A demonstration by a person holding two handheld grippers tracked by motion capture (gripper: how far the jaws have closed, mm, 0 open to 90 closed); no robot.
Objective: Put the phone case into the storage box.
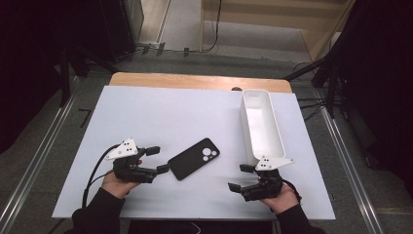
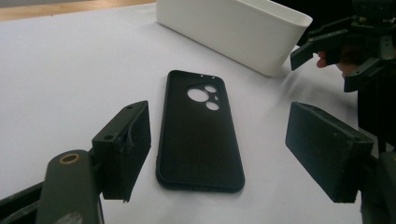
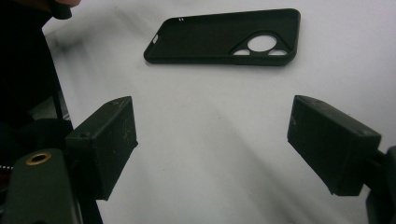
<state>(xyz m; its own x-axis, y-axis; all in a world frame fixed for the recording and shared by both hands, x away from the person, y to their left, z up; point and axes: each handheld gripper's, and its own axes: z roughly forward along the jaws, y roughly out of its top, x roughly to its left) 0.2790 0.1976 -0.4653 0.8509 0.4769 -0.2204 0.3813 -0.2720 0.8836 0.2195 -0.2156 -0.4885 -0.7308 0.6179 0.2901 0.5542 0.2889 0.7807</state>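
Note:
A black phone case (image 1: 194,158) lies flat near the middle of the white board, its hollow side up and its camera cut-outs toward the far right. My left gripper (image 1: 158,159) is open just left of the case; in the left gripper view the case (image 2: 198,130) lies between and just ahead of the spread jaws. My right gripper (image 1: 240,177) is open and empty near the board's front right. In the right gripper view the case (image 3: 224,36) lies well ahead of the jaws.
A long white bin (image 1: 261,124) stands on the right side of the white board (image 1: 146,117), just behind my right gripper; its near end (image 2: 233,32) rises beyond the case. A wooden table edge (image 1: 195,80) runs along the back.

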